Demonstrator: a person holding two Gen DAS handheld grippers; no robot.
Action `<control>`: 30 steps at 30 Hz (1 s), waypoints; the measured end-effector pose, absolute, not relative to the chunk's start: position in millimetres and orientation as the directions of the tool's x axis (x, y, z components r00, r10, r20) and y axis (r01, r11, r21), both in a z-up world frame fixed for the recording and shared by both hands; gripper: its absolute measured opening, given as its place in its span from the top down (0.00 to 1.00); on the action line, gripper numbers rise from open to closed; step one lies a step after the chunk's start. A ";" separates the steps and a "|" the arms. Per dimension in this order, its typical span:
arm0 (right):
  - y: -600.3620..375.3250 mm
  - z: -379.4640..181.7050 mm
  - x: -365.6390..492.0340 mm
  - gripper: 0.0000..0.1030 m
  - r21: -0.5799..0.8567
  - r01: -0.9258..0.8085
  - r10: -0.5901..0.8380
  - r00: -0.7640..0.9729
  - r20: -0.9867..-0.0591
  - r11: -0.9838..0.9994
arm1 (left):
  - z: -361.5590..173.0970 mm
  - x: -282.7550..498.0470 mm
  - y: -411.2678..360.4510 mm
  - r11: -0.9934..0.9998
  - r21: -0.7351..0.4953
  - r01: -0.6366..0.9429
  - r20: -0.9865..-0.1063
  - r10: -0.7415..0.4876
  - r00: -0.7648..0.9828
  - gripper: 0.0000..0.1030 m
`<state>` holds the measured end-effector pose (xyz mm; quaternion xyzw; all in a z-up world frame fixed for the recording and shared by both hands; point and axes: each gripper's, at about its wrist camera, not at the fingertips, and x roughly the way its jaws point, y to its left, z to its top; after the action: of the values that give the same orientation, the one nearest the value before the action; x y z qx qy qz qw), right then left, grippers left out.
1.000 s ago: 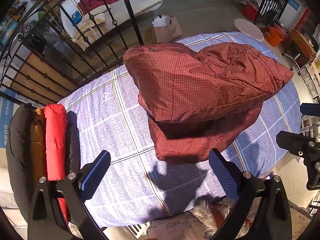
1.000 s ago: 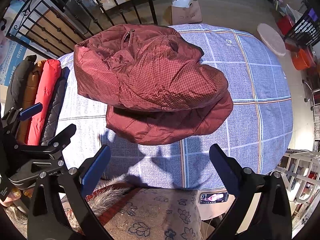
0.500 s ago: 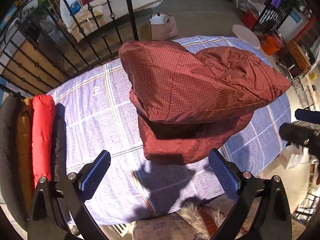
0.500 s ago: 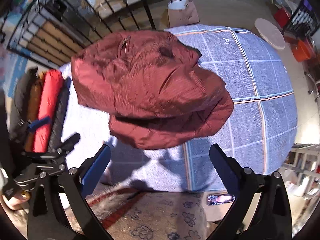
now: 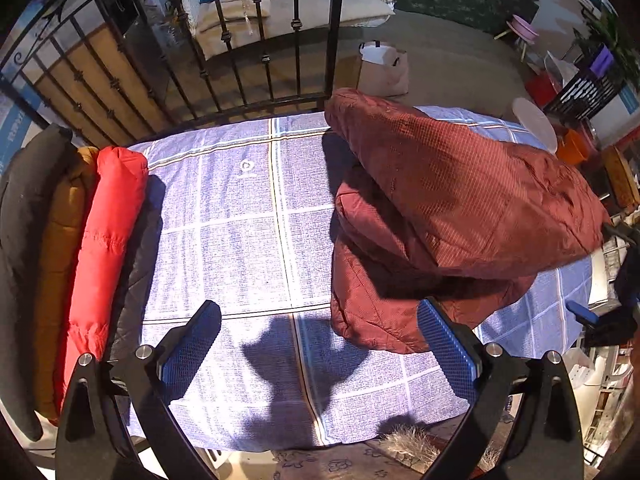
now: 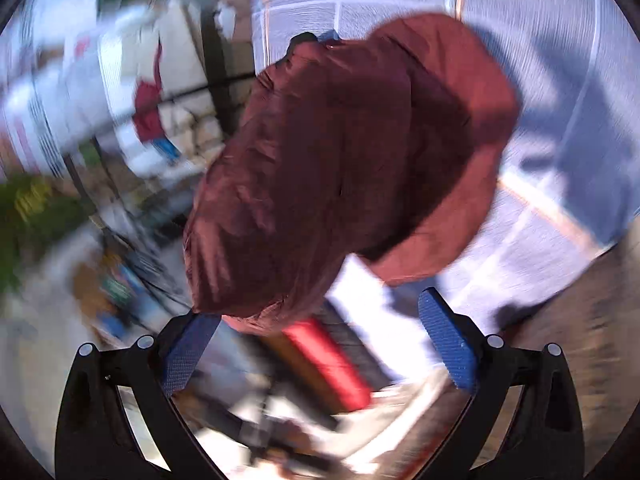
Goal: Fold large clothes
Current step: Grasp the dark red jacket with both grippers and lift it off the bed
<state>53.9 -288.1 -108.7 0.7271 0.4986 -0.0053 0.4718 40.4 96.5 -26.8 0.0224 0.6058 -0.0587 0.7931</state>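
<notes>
The bed sheet (image 5: 248,240), lavender with a pale grid, covers the work surface and fills the middle of the left wrist view. On it, from about one to four o'clock, lies the maroon puffer jacket (image 5: 460,208), bundled into a thick mound with one padded layer doubled over another; its lower edge sits just beside the right-hand finger of the left gripper (image 5: 316,344). At nine o'clock, along the sheet's edge, a row of rolled jackets lies side by side: a red one (image 5: 108,240), an ochre one (image 5: 60,248) and a black one (image 5: 24,240).

The left gripper hangs above bare sheet with its blue pads (image 5: 188,350) spread wide, holding nothing. The right wrist view is heavily blurred. There the right gripper (image 6: 318,346) also has its pads (image 6: 448,344) wide apart, and the maroon puffer jacket (image 6: 340,152) fills the centre at twelve o'clock; its near hem comes close to the left-hand pad, though the blur hides whether they touch.

By my reading, the jacket is already folded into a bundle and neither tool grips it, so the step in hand looks like repositioning for a fresh hold. The next move probably calls for closing on a thick edge at each side, deep enough that the slippery padded fabric does not slide out.
</notes>
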 end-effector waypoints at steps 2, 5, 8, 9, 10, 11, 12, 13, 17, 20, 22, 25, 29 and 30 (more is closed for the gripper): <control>-287.1 -120.3 64.3 0.06 0.687 0.711 0.716 0.558 -0.419 -0.152 | -25.1 38.7 95.4 0.988 -0.084 0.127 -0.955 -0.116 0.274 0.06; -272.1 -107.8 70.4 0.06 0.683 0.700 0.721 0.581 -0.378 -0.206 | -5.5 40.9 88.1 0.974 -0.115 0.194 -0.919 -0.178 0.351 0.06; -270.0 -86.0 78.2 0.06 0.749 0.647 0.745 0.567 -0.351 -0.139 | 24.9 45.7 73.2 0.933 -0.094 0.348 -0.825 -0.269 0.497 0.06; -273.1 -76.7 79.3 0.06 0.768 0.631 0.730 0.575 -0.369 -0.109 | 35.2 45.0 60.5 0.870 -0.083 0.486 -0.770 -0.366 0.523 0.06; -276.4 -77.2 76.5 0.06 0.771 0.631 0.713 0.581 -0.392 -0.090 | 39.6 43.5 49.5 0.804 -0.058 0.592 -0.744 -0.430 0.512 0.06; -278.4 -77.5 75.5 0.06 0.766 0.637 0.708 0.580 -0.403 -0.086 | 41.3 41.2 35.9 0.721 0.007 0.693 -0.725 -0.473 0.500 0.06; -280.5 -87.1 76.7 0.06 0.743 0.663 0.717 0.562 -0.413 -0.092 | 36.2 41.0 19.2 0.613 0.108 0.783 -0.730 -0.485 0.481 0.06; -282.7 -95.8 75.7 0.06 0.709 0.698 0.725 0.541 -0.426 -0.103 | 27.2 43.2 5.9 0.520 0.199 0.831 -0.749 -0.466 0.471 0.06; -287.1 -129.4 84.0 0.06 0.653 0.737 0.761 0.521 -0.386 -0.174 | -14.8 76.3 -29.3 0.265 0.300 0.916 -0.857 -0.347 0.381 0.06; -286.5 -133.5 101.1 0.06 0.702 0.692 0.774 0.534 -0.341 -0.168 | -55.4 91.0 -48.2 0.119 0.170 0.978 -0.951 -0.239 0.195 0.06; -285.5 -138.4 100.8 0.06 0.705 0.682 0.770 0.551 -0.320 -0.195 | -86.7 84.9 -54.3 0.034 0.158 0.987 -0.973 -0.165 0.162 0.07; -276.9 -146.2 93.5 0.41 0.709 0.678 0.784 0.540 -0.305 -0.191 | -122.3 73.4 -55.8 0.055 0.130 0.990 -0.980 -0.143 0.136 0.24; -268.7 -164.3 80.8 0.81 0.709 0.696 0.777 0.506 -0.374 -0.112 | -128.6 40.4 -38.8 0.179 0.188 0.966 -0.953 -0.204 0.223 0.52; -266.0 -161.4 80.9 0.85 0.722 0.689 0.772 0.490 -0.406 -0.057 | -125.6 38.6 -35.6 0.220 0.189 0.957 -0.948 -0.214 0.237 0.59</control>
<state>80.9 -266.0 -161.4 0.7258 0.5032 0.0443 0.4669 38.6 -35.6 -125.6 0.4358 0.4263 -0.4471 0.6546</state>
